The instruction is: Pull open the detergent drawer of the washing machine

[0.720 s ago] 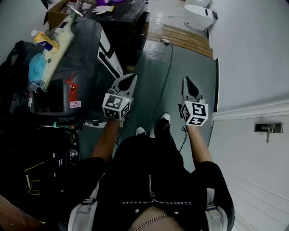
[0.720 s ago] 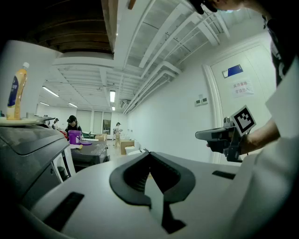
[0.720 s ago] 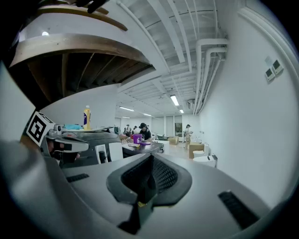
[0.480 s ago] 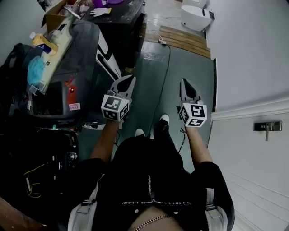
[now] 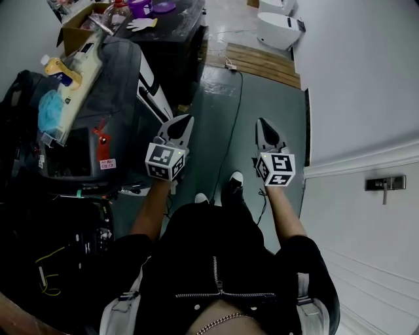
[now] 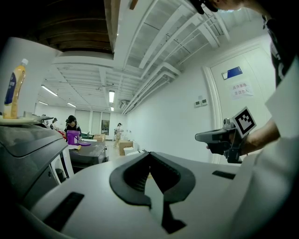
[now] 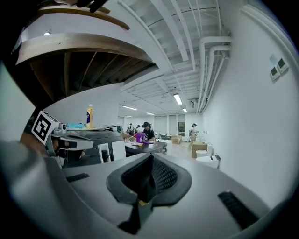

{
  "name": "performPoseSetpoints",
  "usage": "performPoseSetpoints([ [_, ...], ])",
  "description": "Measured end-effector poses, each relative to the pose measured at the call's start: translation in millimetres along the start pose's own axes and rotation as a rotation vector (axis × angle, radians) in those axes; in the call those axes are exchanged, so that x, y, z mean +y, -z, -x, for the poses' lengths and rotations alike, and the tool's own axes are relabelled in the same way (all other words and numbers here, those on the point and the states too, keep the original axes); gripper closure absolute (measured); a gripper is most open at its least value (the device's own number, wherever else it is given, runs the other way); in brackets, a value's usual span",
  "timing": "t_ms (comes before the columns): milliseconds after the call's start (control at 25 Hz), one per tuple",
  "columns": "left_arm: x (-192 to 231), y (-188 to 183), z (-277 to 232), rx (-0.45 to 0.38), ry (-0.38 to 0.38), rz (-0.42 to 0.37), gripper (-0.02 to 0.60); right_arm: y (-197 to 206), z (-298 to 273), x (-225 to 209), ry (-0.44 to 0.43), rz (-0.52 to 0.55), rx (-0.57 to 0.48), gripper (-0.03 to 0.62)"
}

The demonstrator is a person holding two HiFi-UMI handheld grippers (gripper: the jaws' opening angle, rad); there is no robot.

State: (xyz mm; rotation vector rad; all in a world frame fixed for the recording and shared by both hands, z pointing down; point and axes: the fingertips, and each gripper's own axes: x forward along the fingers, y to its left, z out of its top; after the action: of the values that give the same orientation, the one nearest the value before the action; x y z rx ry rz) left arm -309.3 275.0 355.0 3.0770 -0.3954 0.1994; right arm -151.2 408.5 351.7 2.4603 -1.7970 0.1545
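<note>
The dark grey washing machine (image 5: 114,98) stands at the left of the head view, with a yellow detergent bottle (image 5: 55,65) on a tray on top. I cannot pick out its detergent drawer. My left gripper (image 5: 185,121) hovers in the air to the right of the machine's front, jaws shut and empty. My right gripper (image 5: 261,123) hangs level beside it over the floor, also shut and empty. In the left gripper view the pads (image 6: 149,153) meet at the tip, and the machine (image 6: 28,149) is at the left. The right gripper's pads (image 7: 151,156) also meet.
Behind the machine stands a black table (image 5: 177,19) with a purple bowl and a cardboard box. A wooden pallet (image 5: 262,62) and a white appliance (image 5: 278,29) sit further along the grey floor. A cable (image 5: 232,118) runs between my grippers. A white wall and door handle (image 5: 385,183) are on the right.
The whole head view has slid slightly down and left. Both grippers keep the same pose side by side, still shut and empty.
</note>
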Motion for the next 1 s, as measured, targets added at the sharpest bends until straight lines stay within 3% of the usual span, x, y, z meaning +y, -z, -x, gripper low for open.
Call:
performPoseSetpoints([
  [520,8.5,6.7,-34.7,0.025,0.025,0.02,0.563,3.4,-24.8,-23.8,0.021,-0.037,0.011,0.586],
  [1000,52.0,-5.8,-132.7,0.055,-0.031,0.012,0.563,-6.0,-123.6,-84.4,-0.043,-0.06,0.011,0.586],
])
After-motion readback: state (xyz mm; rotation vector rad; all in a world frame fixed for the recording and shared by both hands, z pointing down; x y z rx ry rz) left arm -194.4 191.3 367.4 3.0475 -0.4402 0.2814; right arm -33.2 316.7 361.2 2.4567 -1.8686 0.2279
